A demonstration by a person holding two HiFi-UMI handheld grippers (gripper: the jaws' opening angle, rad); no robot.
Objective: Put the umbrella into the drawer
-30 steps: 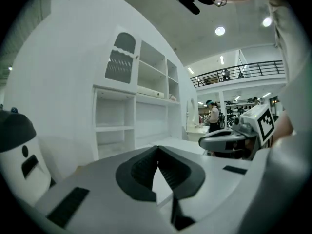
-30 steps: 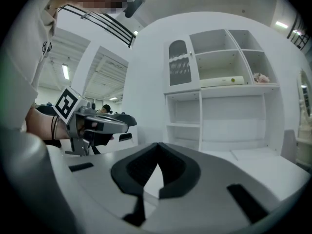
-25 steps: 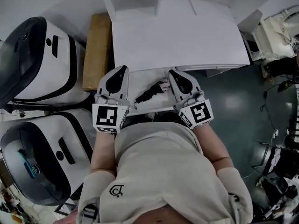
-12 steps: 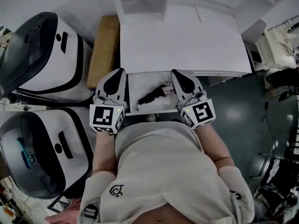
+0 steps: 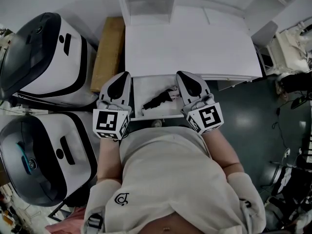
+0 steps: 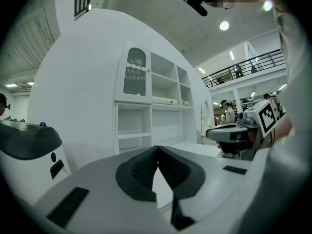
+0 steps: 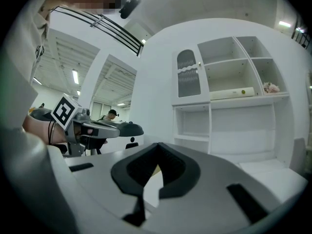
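A black folded umbrella [image 5: 157, 100] lies slantwise inside the open white drawer [image 5: 161, 114] under the desk's front edge. My left gripper [image 5: 126, 74] is level at the drawer's left side, its jaws shut with nothing between them. My right gripper [image 5: 179, 74] is at the drawer's right side, likewise shut and empty, close to the umbrella's far end. In the left gripper view the pads [image 6: 146, 167] meet at the tip, and the right gripper [image 6: 229, 130] shows off to the right. In the right gripper view the left gripper [image 7: 97, 128] shows at left.
The white desk [image 5: 190, 48] carries a shelf unit [image 5: 148, 4] at its back. A brown board [image 5: 108, 52] leans beside the desk's left side. Two large white-and-black machines [image 5: 46, 57] [image 5: 48, 155] stand at left. Dark floor [image 5: 243, 111] and cluttered equipment lie at right.
Only the head view has shifted a little. Both grippers and the umbrella keep their places.
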